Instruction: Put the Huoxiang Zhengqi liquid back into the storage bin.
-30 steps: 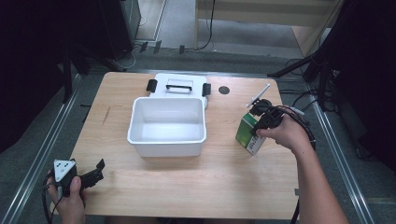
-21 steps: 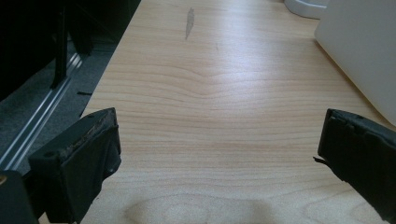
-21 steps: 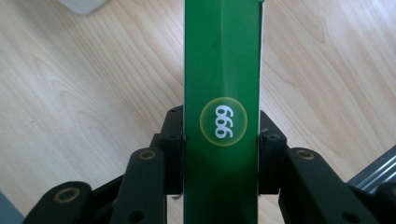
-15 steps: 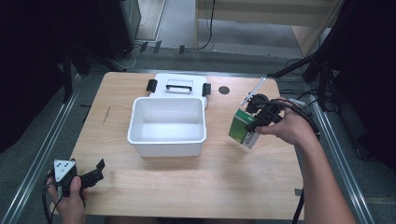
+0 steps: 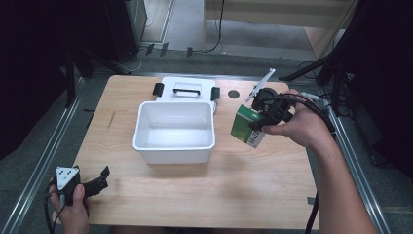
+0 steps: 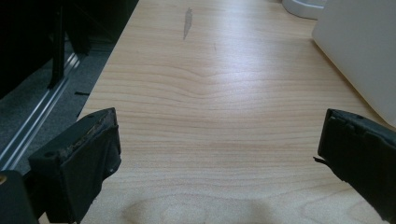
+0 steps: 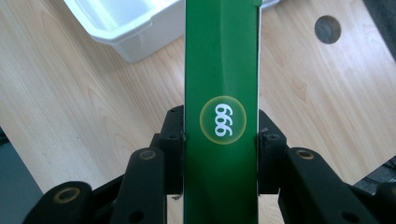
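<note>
A green carton (image 5: 246,126) with a "999" label (image 7: 221,119) hangs tilted in the air, right of the white bin (image 5: 175,130). My right gripper (image 5: 257,124) is shut on it, its two black pads pressed on the carton's narrow sides (image 7: 221,140). The bin stands open-topped at mid-table, nothing visible inside it. My left gripper (image 5: 100,181) lies at the table's near left corner in a hand, open (image 6: 219,154) with bare wood between its jaws.
A white lid (image 5: 185,89) with a black handle and black clips lies just behind the bin. A dark round hole (image 5: 234,93) marks the tabletop (image 5: 204,190) beside it. Metal rails run along both table sides; cables trail at the right.
My right gripper has lifted the green carton off the table and carried it leftward toward the bin, tilting it. The left gripper has stayed put.
</note>
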Tool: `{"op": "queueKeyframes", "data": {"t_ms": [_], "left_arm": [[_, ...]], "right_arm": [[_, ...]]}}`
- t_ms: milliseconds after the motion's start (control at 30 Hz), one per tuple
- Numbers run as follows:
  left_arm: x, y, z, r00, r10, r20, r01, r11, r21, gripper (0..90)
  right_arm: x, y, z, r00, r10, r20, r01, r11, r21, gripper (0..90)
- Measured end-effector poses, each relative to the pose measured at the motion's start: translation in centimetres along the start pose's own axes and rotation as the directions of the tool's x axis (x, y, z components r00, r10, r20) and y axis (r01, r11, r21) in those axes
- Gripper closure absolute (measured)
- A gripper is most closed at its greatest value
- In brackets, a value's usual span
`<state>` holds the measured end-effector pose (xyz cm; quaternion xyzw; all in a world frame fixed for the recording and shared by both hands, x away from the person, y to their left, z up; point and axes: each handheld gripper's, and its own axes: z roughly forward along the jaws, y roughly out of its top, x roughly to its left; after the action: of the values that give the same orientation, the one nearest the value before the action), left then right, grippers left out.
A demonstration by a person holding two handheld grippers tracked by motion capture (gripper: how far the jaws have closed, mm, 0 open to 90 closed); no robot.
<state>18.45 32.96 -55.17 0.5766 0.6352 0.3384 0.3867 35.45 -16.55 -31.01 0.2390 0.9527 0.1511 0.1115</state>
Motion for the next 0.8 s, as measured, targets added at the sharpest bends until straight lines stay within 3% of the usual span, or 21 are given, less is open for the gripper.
{"op": "queueKeyframes", "data": {"t_ms": [533, 800], "left_arm": [[0.0, 0.0, 0.0, 1.0, 0.003, 0.002, -0.003, 1.0, 0.003, 0.0], [0.0, 0.0, 0.0, 1.0, -0.001, 0.003, 0.001, 1.0, 0.001, 0.0]], "right_arm": [[0.8, 4.1, -2.8, 0.9984, -0.056, 0.004, 0.056, 0.996, -0.071, 64.5], [1.7, 6.4, -3.1, 0.9956, -0.094, -0.011, 0.092, 0.992, -0.088, 64.5]]}}
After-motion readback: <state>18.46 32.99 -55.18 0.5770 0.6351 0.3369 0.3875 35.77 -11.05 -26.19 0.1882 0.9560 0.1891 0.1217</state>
